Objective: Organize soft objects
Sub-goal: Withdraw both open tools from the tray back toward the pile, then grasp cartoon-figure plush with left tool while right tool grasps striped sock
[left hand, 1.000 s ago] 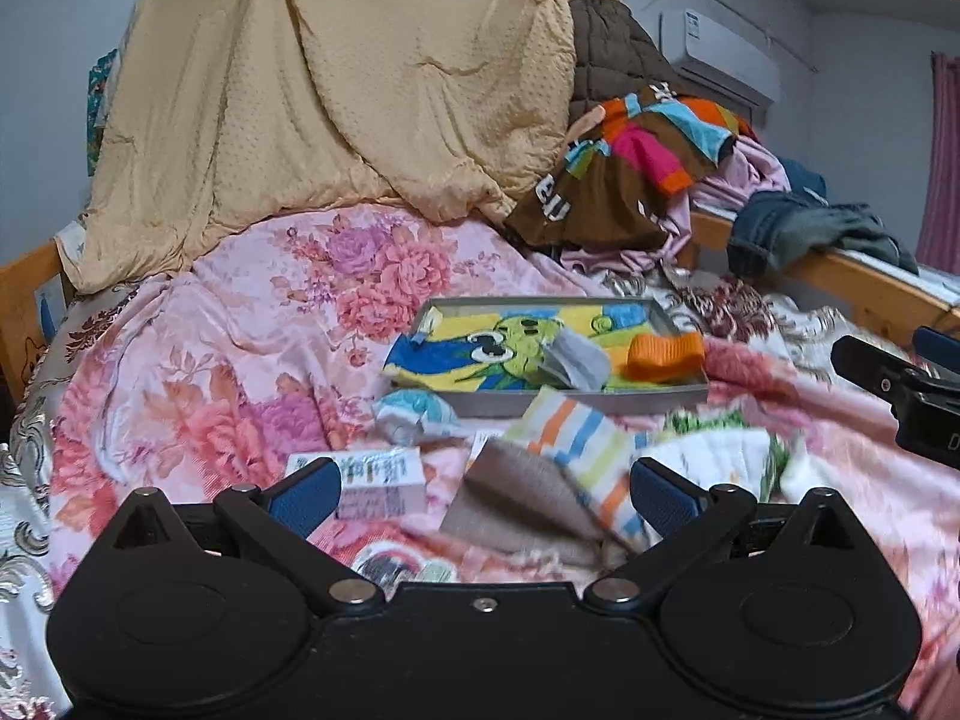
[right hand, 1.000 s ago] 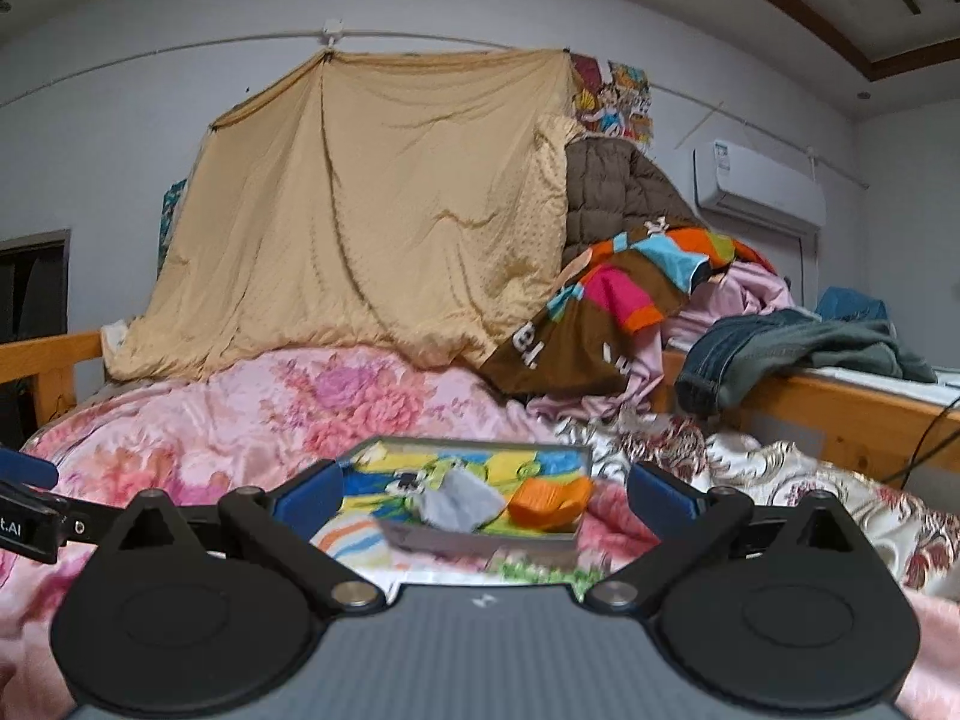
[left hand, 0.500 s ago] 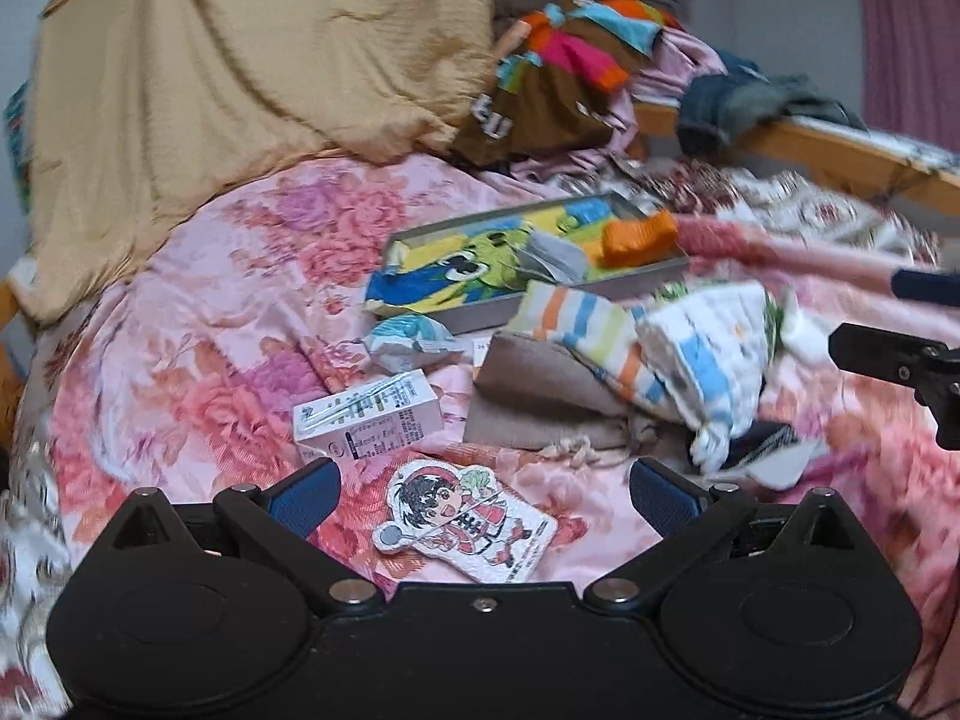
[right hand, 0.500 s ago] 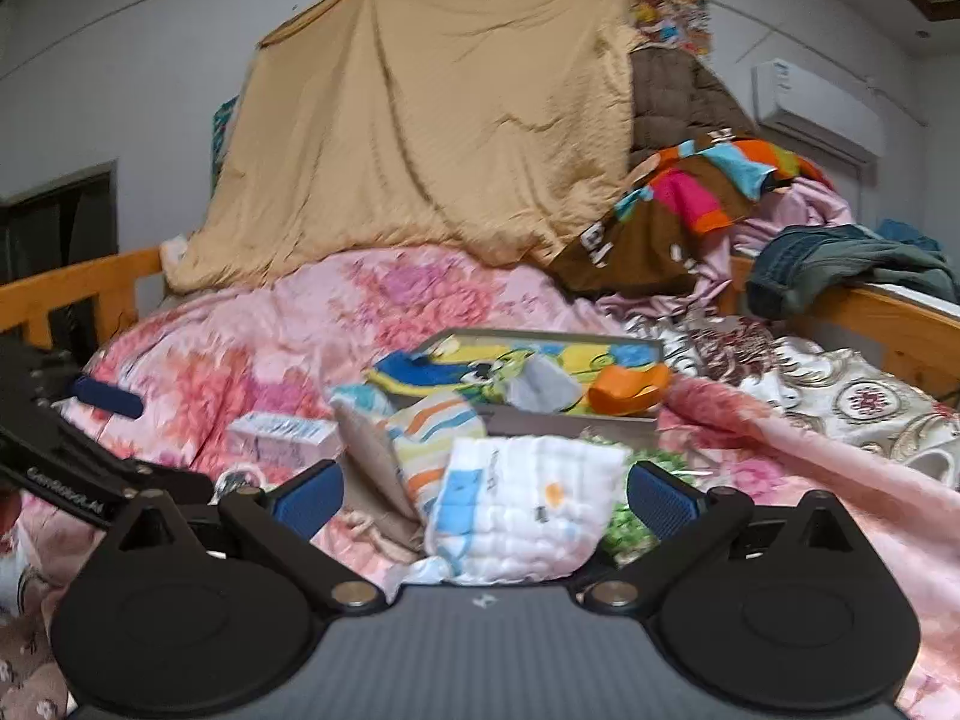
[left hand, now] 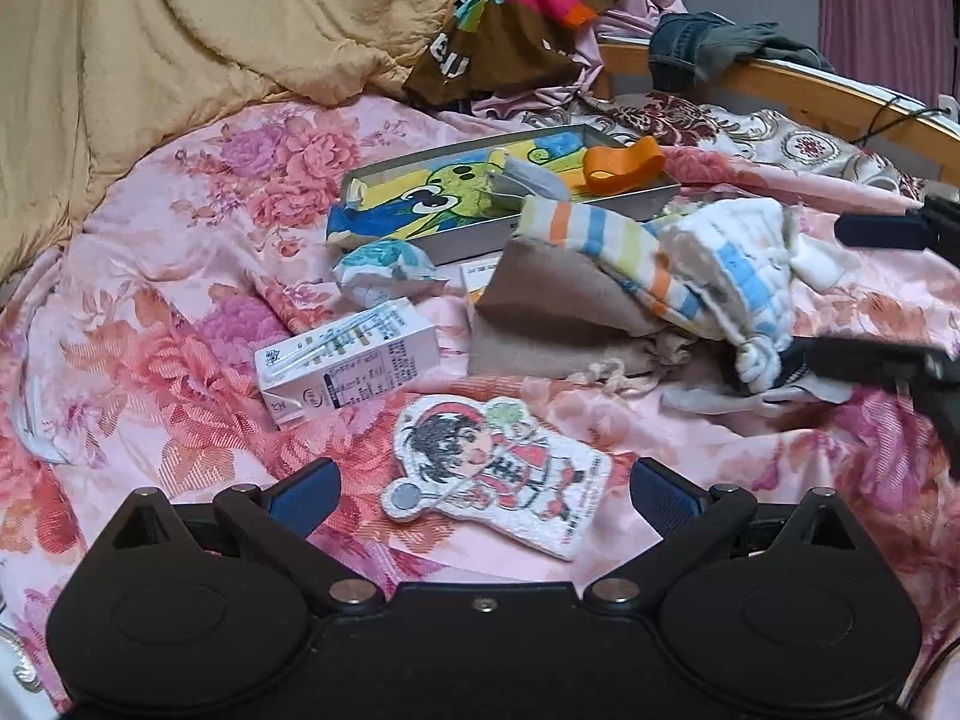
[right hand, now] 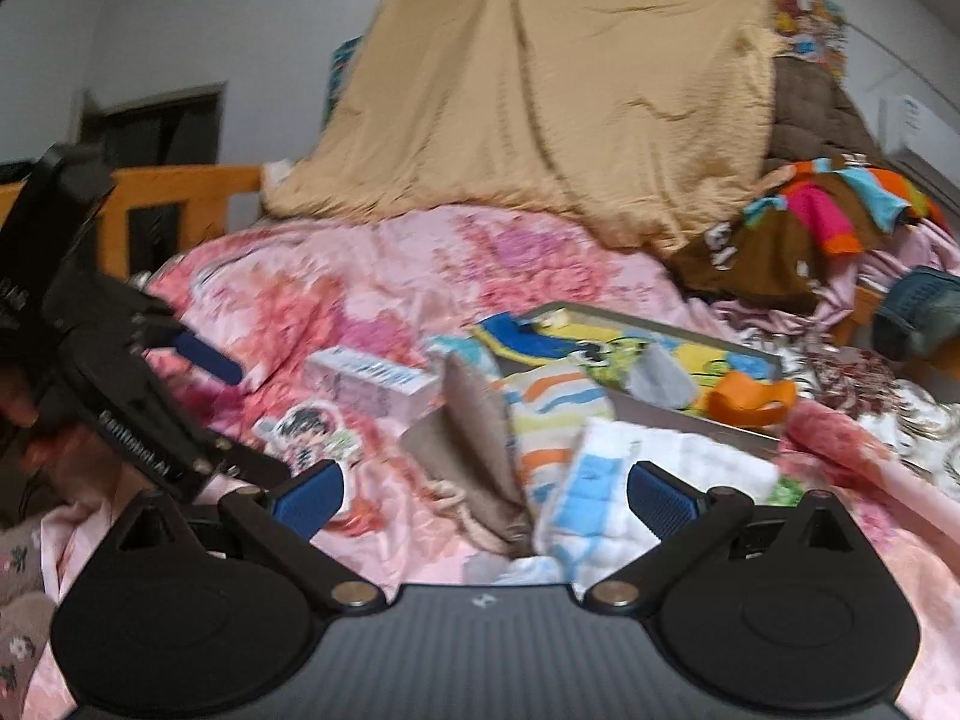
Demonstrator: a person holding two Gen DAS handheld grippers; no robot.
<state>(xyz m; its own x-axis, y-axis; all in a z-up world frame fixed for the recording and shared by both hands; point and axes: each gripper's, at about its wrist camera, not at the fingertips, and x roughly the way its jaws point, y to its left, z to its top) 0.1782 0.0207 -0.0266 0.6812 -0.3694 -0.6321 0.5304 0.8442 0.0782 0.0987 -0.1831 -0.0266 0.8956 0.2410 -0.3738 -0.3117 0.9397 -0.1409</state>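
A pile of soft cloths lies on the pink floral bed: a white quilted towel (left hand: 732, 264), a striped cloth (left hand: 594, 234) and a brown cloth (left hand: 552, 312). A flat cartoon-figure pad (left hand: 498, 474) lies just ahead of my open, empty left gripper (left hand: 486, 489). A grey tray (left hand: 654, 195) holds a cartoon cloth (left hand: 444, 192), a grey piece and an orange piece (left hand: 624, 165). My right gripper (right hand: 483, 492) is open and empty, low over the brown cloth (right hand: 474, 438) and white towel (right hand: 648, 468). The right gripper also shows at the left wrist view's right edge (left hand: 888, 294).
A white carton (left hand: 348, 360) and a crumpled blue-white wrapper (left hand: 384, 267) lie left of the pile. A tan blanket (right hand: 552, 120) hangs behind. Clothes (left hand: 528, 18) are heaped at the back right by a wooden rail (left hand: 840, 96).
Both grippers have moved down and forward toward the cloth pile. The cartoon pad has come into the left view. Both stay open.
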